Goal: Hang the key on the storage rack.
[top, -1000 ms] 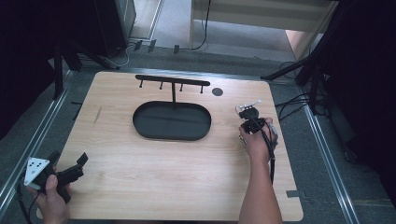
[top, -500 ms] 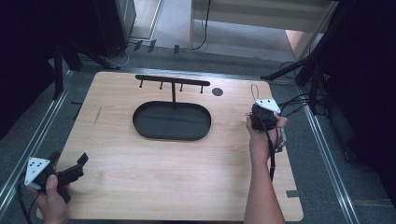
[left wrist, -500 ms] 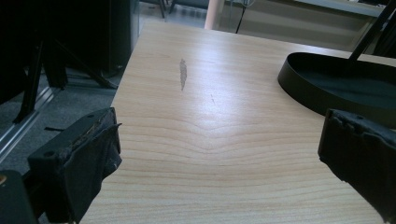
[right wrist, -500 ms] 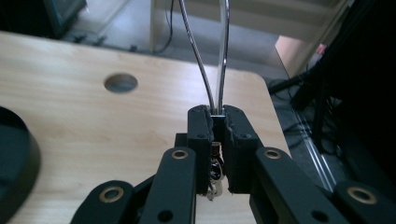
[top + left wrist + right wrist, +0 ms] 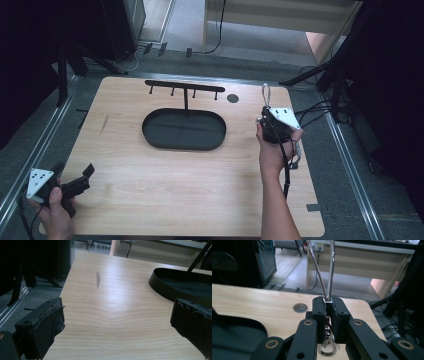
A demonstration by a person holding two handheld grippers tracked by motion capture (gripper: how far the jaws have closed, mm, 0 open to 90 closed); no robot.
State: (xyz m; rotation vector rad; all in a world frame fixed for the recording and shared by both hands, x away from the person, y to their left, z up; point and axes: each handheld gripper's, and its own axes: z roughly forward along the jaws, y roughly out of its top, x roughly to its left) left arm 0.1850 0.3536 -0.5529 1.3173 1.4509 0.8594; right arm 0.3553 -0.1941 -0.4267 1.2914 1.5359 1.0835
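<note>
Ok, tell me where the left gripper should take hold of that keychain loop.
Probably the top of the keychain loop, which stands bare above the right gripper, shut on its base. Bring the left gripper in from the rack side, jaws across the loop's two thin strands; the clasp hangs behind the pads.

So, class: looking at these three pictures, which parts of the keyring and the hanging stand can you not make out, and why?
- Keyring: in the right gripper view the top of its wire loop is cut off by the upper edge; the right gripper hides its middle.
- Clasp: the lower edge crops it.
- Keyring in the high view: too small for detail.
- Stand: in the left gripper view its post and hooks are cut off at the top right corner.
</note>
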